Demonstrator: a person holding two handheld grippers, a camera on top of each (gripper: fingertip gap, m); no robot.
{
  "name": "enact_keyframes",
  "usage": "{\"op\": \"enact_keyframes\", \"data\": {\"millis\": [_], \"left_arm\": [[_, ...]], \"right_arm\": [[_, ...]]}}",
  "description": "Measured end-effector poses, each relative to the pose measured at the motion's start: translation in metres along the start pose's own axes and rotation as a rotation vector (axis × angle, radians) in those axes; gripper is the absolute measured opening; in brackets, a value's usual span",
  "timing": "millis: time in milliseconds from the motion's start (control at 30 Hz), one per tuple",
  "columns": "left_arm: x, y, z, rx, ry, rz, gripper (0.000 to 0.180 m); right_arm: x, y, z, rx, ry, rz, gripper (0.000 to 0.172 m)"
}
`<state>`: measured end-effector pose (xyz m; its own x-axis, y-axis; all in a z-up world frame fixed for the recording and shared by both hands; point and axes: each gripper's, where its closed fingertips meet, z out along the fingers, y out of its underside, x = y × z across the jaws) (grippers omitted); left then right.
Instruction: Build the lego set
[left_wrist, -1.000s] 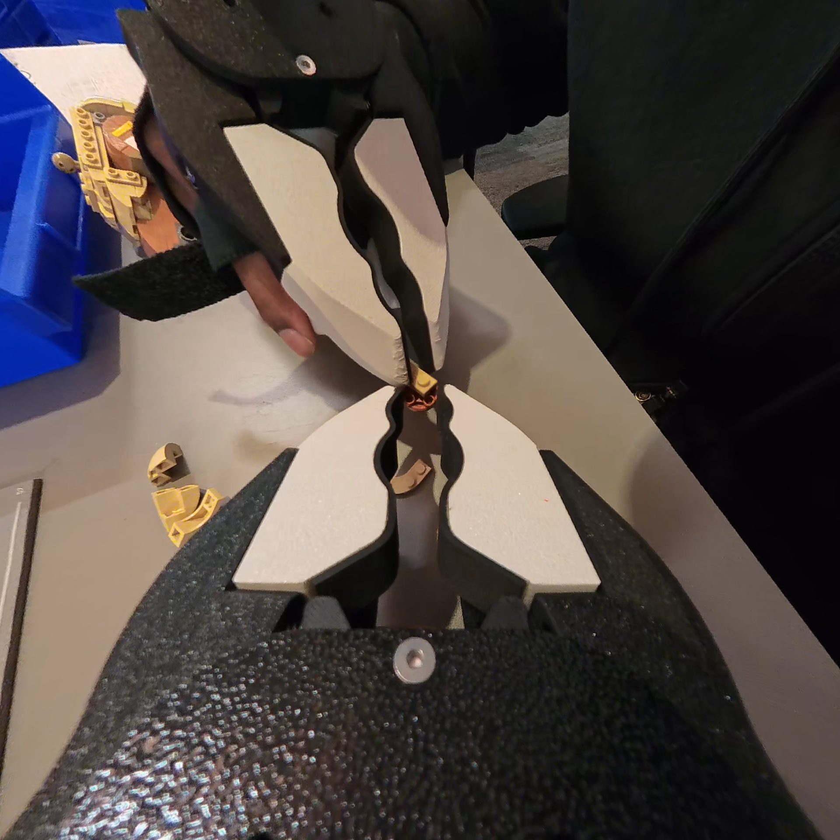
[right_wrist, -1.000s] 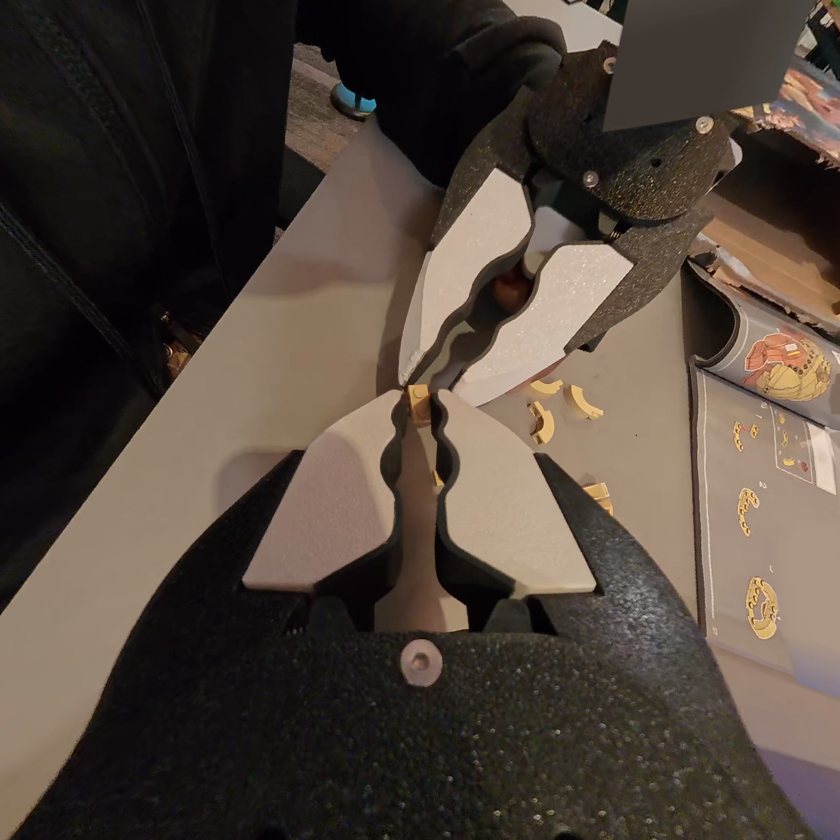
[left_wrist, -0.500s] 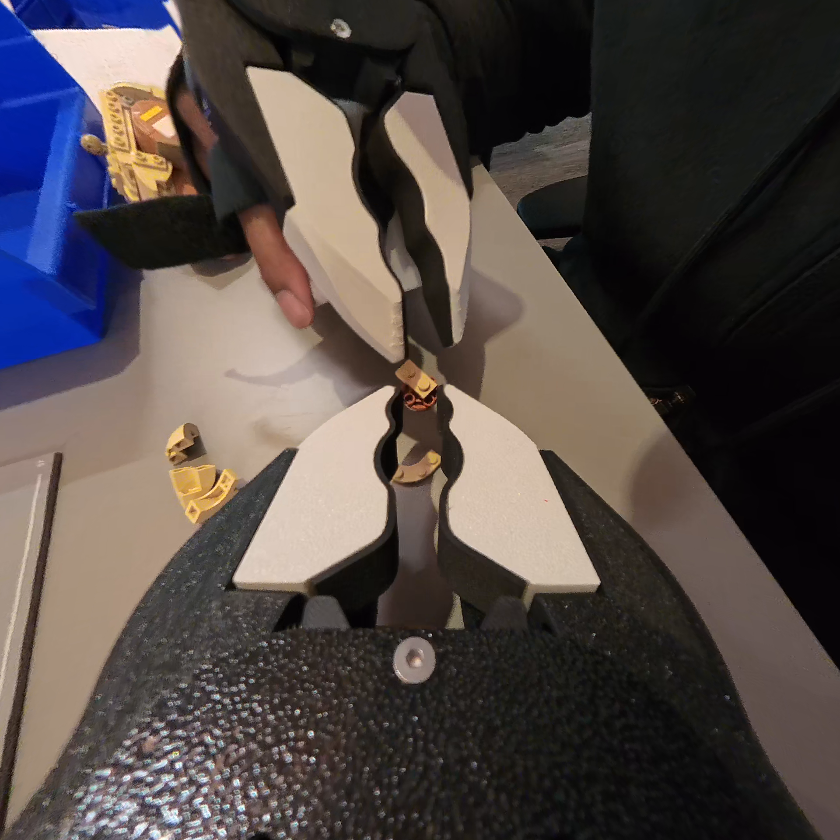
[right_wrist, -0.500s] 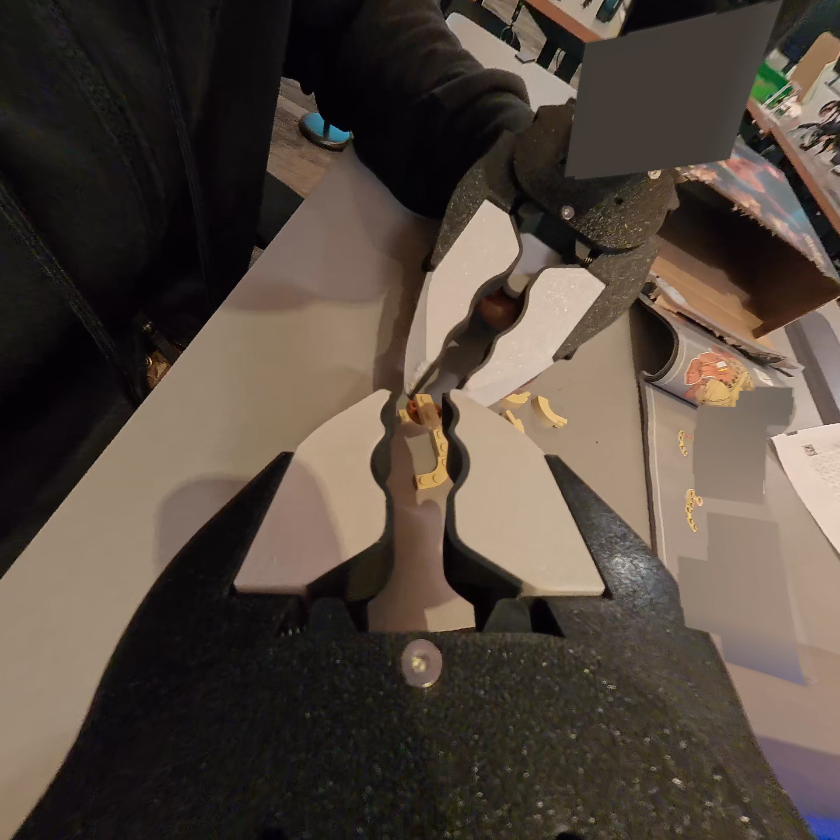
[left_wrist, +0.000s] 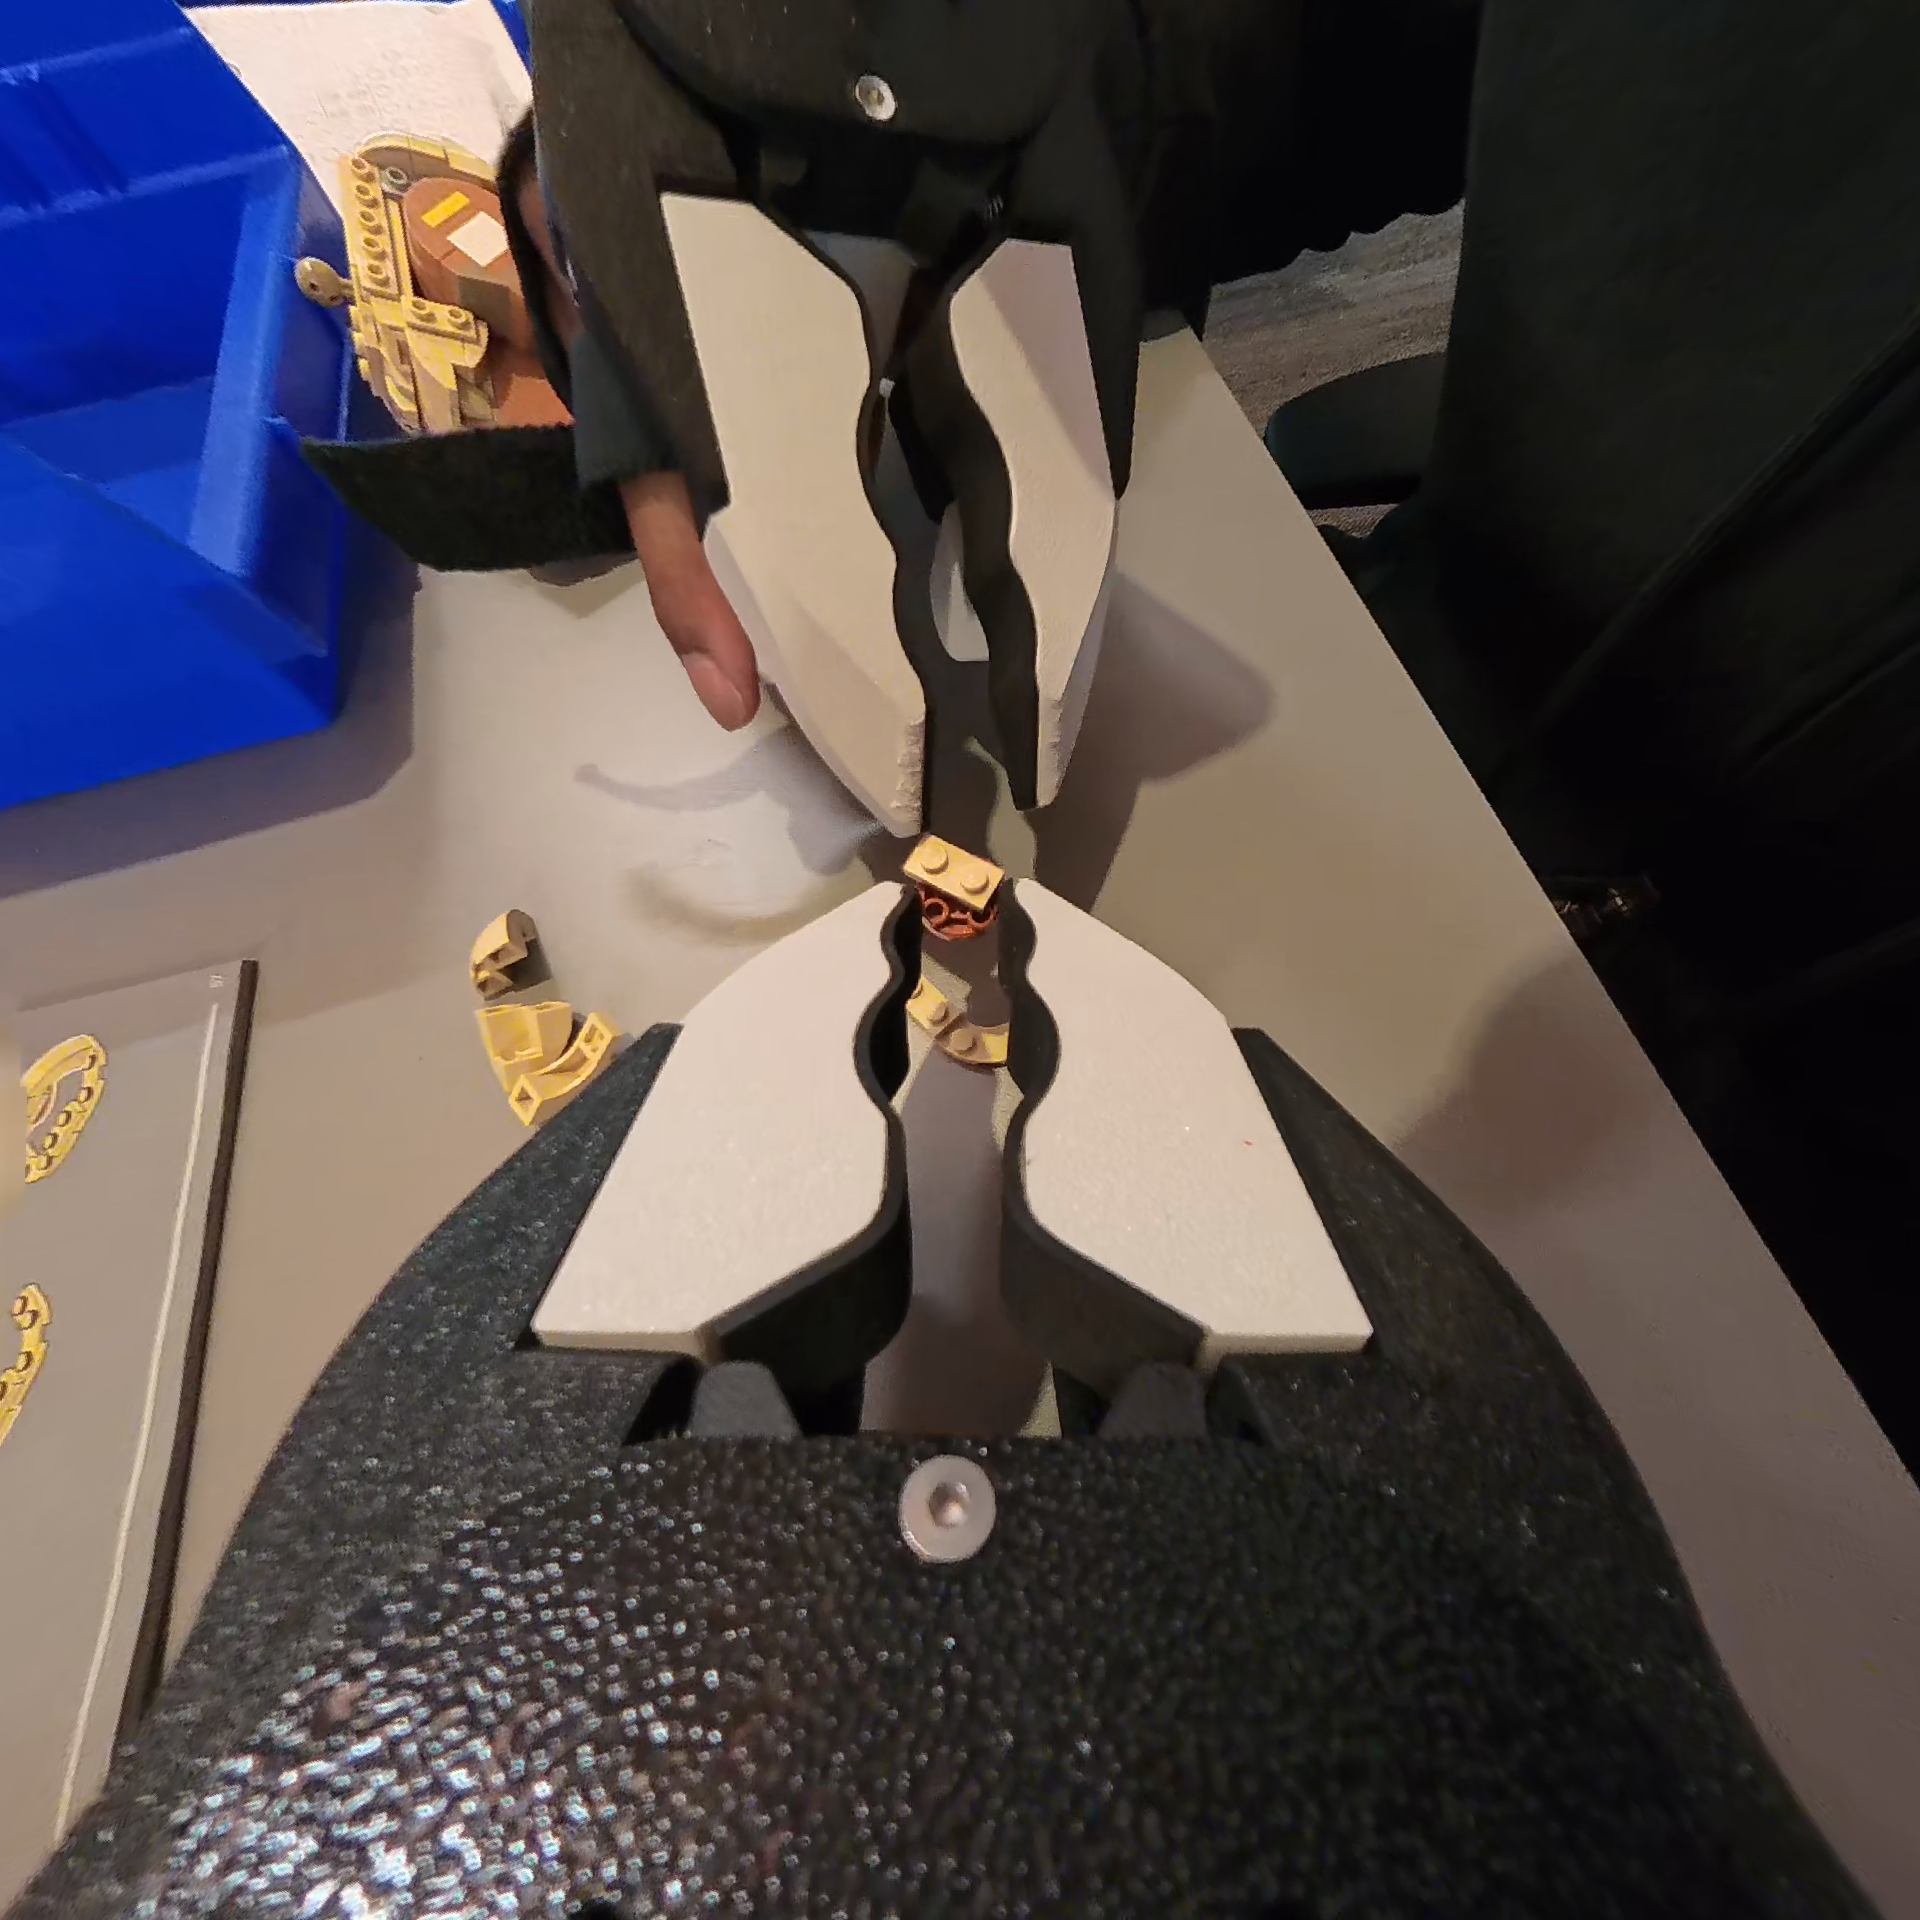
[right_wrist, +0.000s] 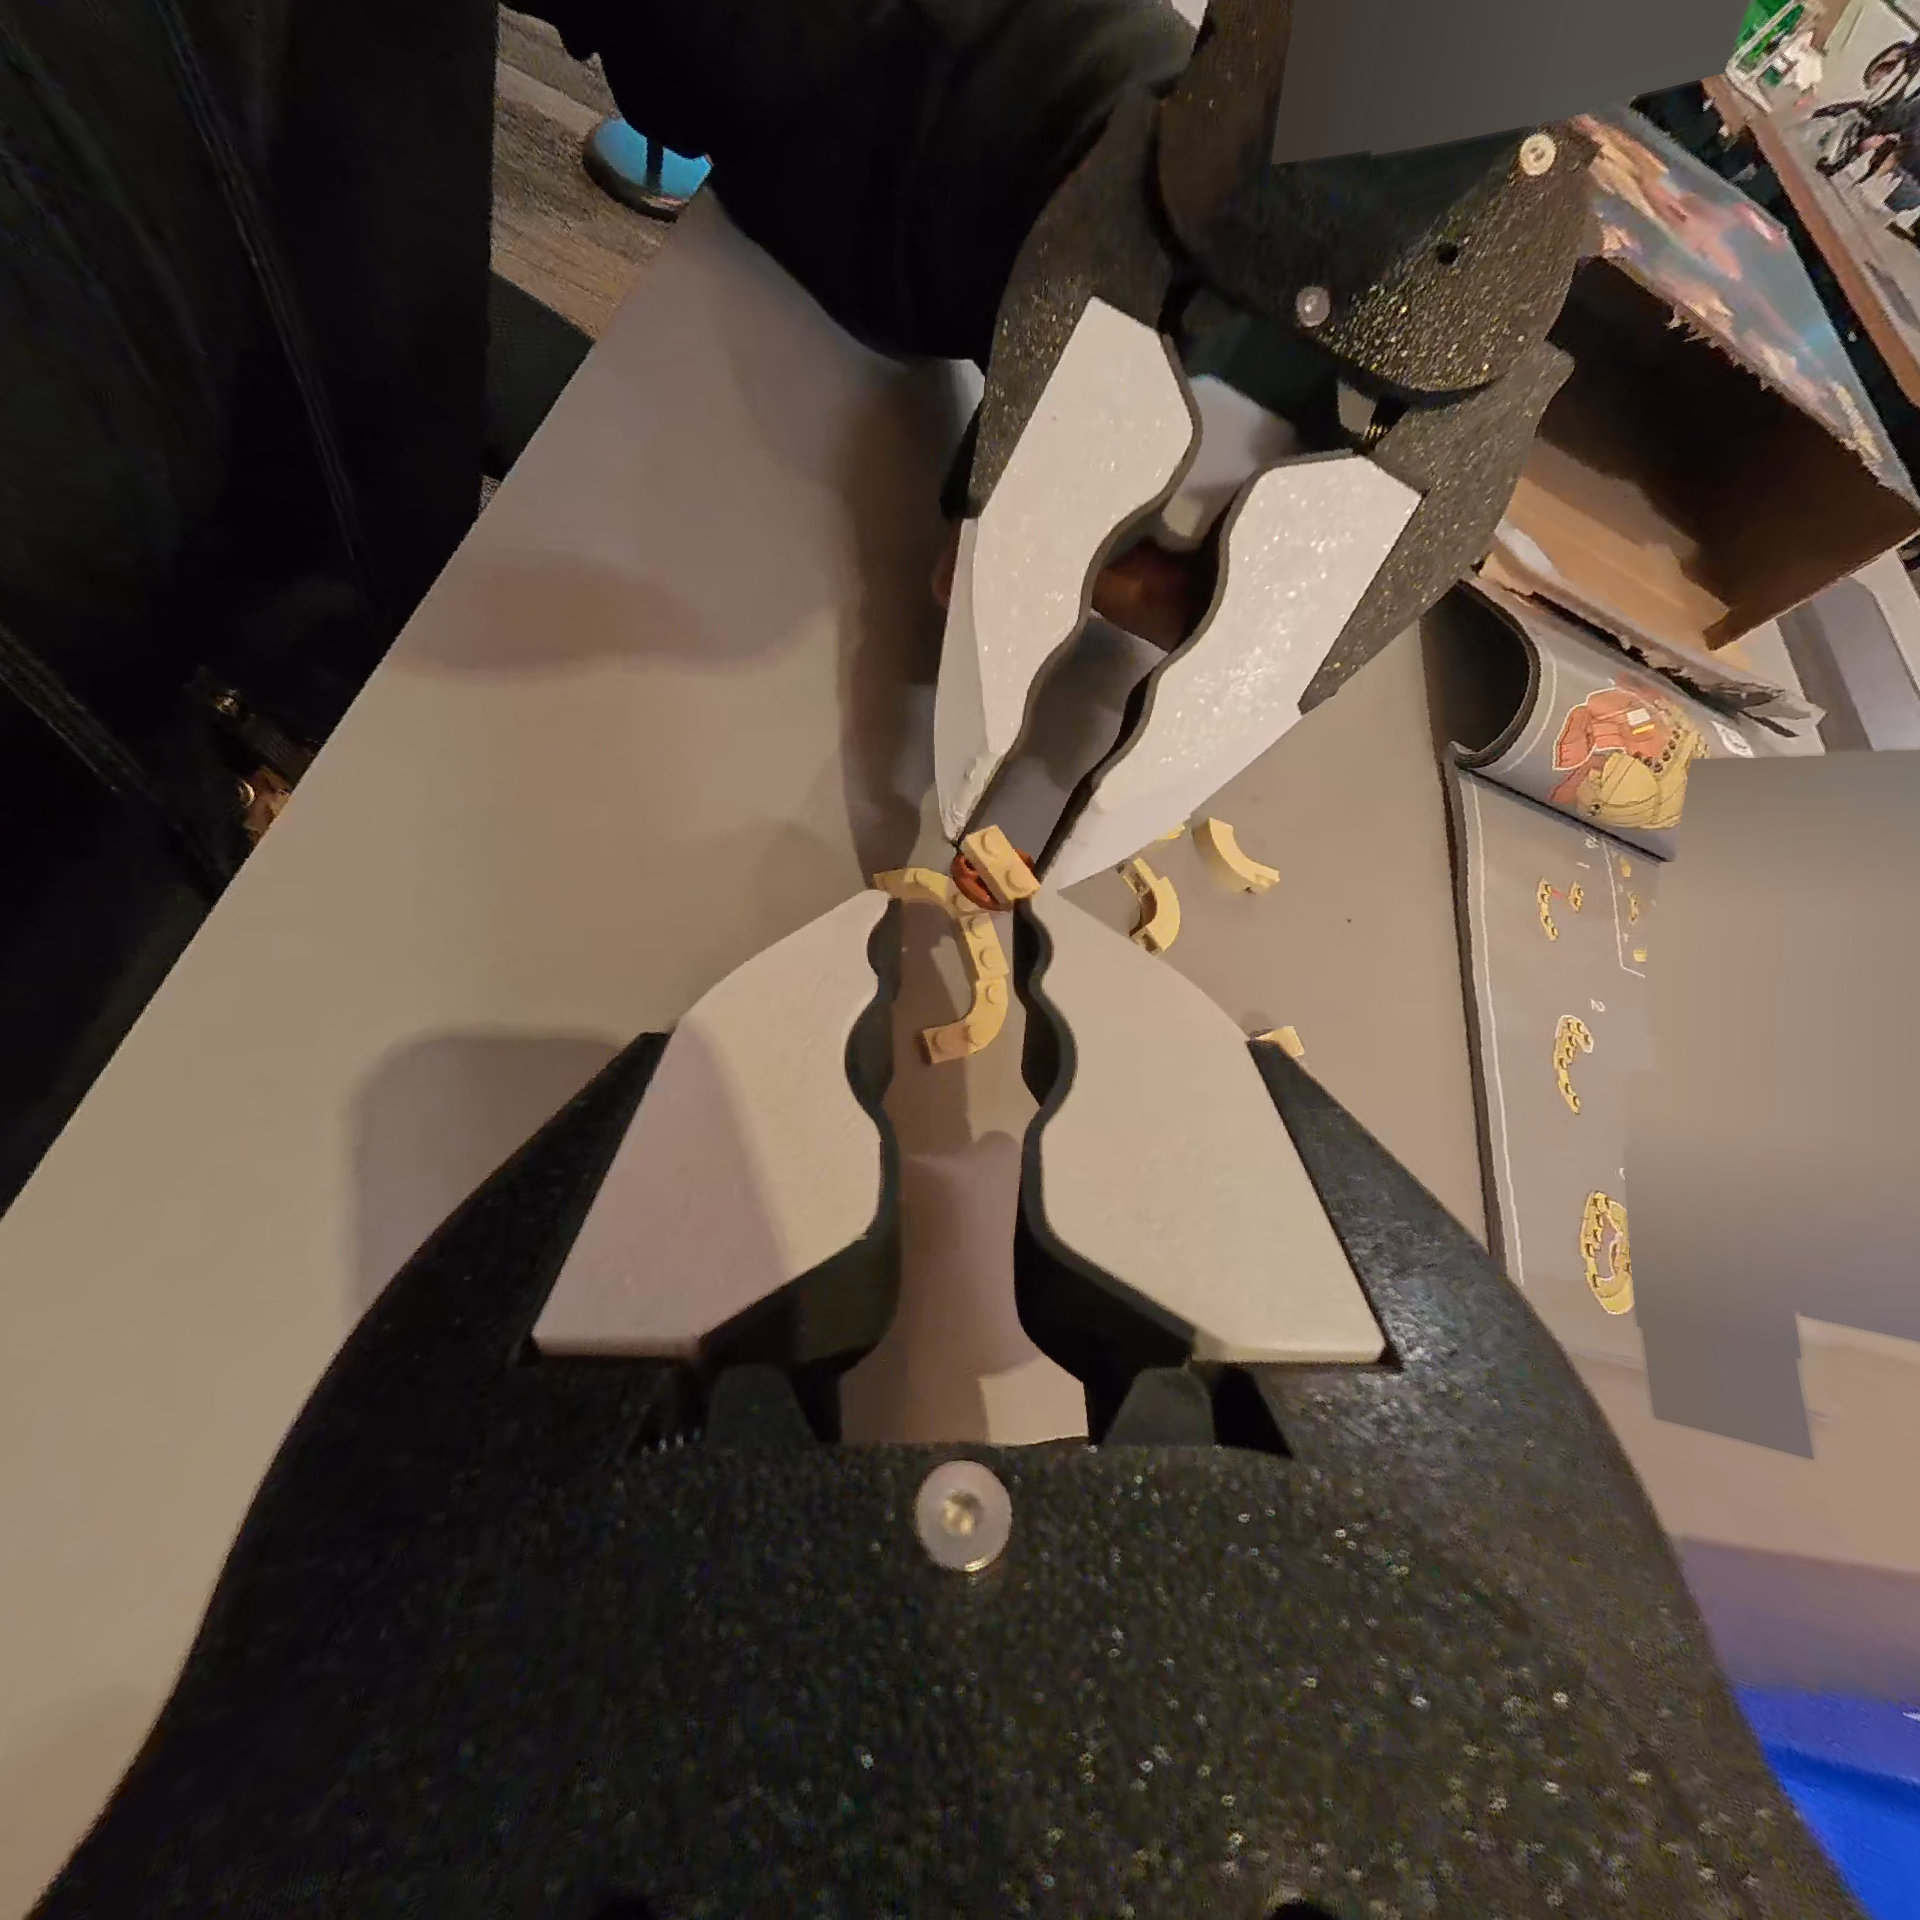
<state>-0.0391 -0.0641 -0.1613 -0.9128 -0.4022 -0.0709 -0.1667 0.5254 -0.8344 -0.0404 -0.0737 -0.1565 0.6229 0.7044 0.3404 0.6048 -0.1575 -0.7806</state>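
A: Where is the small tan plate (left_wrist: 954, 868)?

B: It sits on top of a round brown piece (left_wrist: 956, 916), studs up. The pair is at the very tips of the left gripper (left_wrist: 951, 904), over the tabletop (left_wrist: 1299, 935) near its edge.

A: Is it gripped?

B: Yes. The left jaws are nearly together and clamp the brown piece from both sides. The tan plate rides just above the tips.

A: And the right gripper (right_wrist: 956, 909)?

B: Its jaws stand apart with nothing between them. One fingertip (left_wrist: 899, 790) is just beside the plate's far edge. Whether it touches cannot be told.

A: How do the two tools sit?

B: Tip to tip, facing each other. The left one reaches in low and level. The right one comes from the far side and tilts down toward the plate, and a bare finger (left_wrist: 707, 634) of the hand that holds it shows beside it.

A: What lies around them?

B: A curved tan strip (right_wrist: 982, 987) lies on the tabletop right under the tips. Loose curved tan bricks (left_wrist: 530, 1039) are off to the left gripper's left, near an open booklet (right_wrist: 1558, 1039). Farther back are a blue bin (left_wrist: 156, 416) and a half-built tan and brown model (left_wrist: 426, 301).
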Motion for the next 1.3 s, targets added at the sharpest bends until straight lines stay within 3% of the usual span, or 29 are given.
{"op": "enact_keyframes", "data": {"millis": [367,633,967,1133,1300], "left_arm": [[0.0,0.0,-0.001,0.0,0.003,-0.014,0.013],[0.002,0.001,-0.002,0.011,0.051,-0.079,0.013],[0.006,-0.002,-0.003,0.026,0.082,-0.099,0.013],[0.007,-0.003,-0.003,0.039,0.105,-0.136,0.013],[0.009,-0.005,-0.004,0.074,0.148,-0.203,0.013]], "right_arm": [[0.006,-0.003,0.0,0.019,0.057,-0.048,0.02],[0.005,-0.004,0.002,0.012,0.183,-0.357,0.022],[0.008,-0.004,0.013,-0.06,0.295,-0.55,0.036],[0.008,-0.009,0.015,-0.053,0.329,-0.598,0.013],[0.007,-0.011,0.014,-0.048,0.323,-0.607,0.011]]}}
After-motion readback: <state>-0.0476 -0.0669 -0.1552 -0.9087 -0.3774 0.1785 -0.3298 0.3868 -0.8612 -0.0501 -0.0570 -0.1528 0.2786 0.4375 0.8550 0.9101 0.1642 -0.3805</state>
